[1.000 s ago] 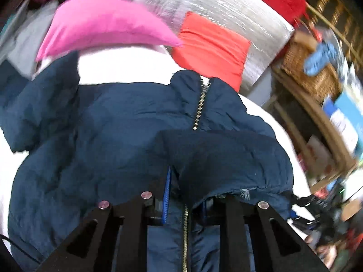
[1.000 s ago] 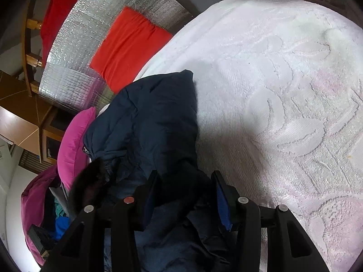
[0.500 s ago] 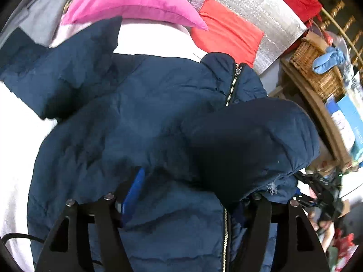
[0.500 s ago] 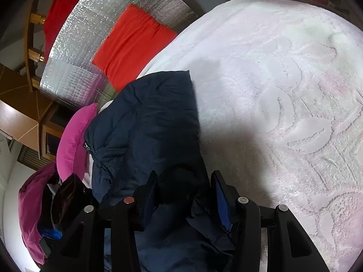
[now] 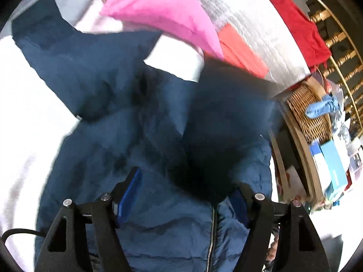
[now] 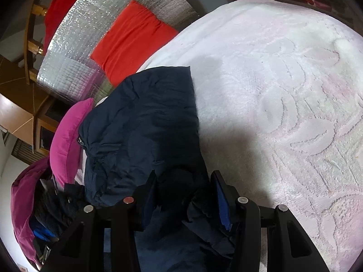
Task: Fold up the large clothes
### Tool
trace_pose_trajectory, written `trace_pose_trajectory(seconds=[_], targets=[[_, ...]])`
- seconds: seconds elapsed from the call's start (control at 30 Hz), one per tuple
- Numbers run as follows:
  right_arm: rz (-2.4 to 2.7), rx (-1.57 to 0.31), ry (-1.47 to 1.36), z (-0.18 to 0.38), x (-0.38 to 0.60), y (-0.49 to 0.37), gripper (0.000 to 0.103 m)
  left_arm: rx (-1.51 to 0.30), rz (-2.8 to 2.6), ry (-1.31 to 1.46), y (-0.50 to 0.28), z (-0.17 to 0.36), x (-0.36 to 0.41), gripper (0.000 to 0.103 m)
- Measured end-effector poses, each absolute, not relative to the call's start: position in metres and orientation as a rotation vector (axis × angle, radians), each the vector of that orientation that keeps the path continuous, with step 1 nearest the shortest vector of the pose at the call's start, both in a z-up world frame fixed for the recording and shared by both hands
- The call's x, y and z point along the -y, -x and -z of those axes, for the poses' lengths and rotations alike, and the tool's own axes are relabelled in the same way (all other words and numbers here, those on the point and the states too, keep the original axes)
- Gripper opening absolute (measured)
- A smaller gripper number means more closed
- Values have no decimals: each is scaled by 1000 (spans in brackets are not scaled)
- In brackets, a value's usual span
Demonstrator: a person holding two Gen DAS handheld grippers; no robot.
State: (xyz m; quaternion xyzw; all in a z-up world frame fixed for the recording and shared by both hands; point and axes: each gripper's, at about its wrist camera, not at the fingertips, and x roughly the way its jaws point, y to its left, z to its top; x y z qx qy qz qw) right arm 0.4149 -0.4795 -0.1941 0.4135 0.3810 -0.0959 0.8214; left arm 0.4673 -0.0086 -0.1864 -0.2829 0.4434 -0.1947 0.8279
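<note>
A navy padded jacket [image 5: 140,149] lies spread on a bed covered by a white textured blanket [image 6: 283,95]. In the left wrist view the jacket fills the middle, zipper [image 5: 212,233] running down toward the camera, one sleeve [image 5: 74,63] stretched out to the upper left over the white cover. The other sleeve [image 5: 222,122] is folded across the chest, dark and blurred. The left gripper [image 5: 185,195] stands released, its blue-padded fingers [image 5: 129,197] wide apart over the jacket front, with the end of the folded sleeve lying between them, not pinched.

In the right wrist view the right gripper [image 6: 185,197] is partly spread, a bunch of dark jacket cloth sitting between its fingers [image 6: 221,201]; whether they press on it cannot be told.

Edges and room: the blanket to the right of the jacket is broad and bare. At the head of the bed sit a pink pillow [image 5: 163,11], an orange-red cushion [image 6: 131,38] and a silver foil sheet [image 6: 95,45] against the wooden headboard [image 5: 335,38], which has a red cloth [image 5: 295,22] draped over it. The jacket collar nearly reaches the cushion. Beside the bed stands a wicker basket [image 5: 308,113].

Compared with half a second ago, the left gripper has shifted so the folded sleeve sits more central and the pink pillow looms closer; its fingers remain apart. A second ago they were clamped on the sleeve. The right view is almost unchanged.
</note>
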Motion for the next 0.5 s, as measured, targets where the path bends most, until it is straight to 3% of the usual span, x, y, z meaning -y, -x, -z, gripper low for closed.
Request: trace_pose_trajectory(seconds=[0.27,0.37,0.43,0.5], targets=[[193,-801,-902,195,480,-415,52,-969,326,629,-461,194,-12,74],[168,-787,-912,196,480,-417,64,-987,288,642,-459,201,-15,74],[165,-786,-879,196,475,-418,66,-993,276,649,-464,207,-15,73],[165,-788,-836,195,470,-421,63,-994,271,635,-465,209,-12,64]])
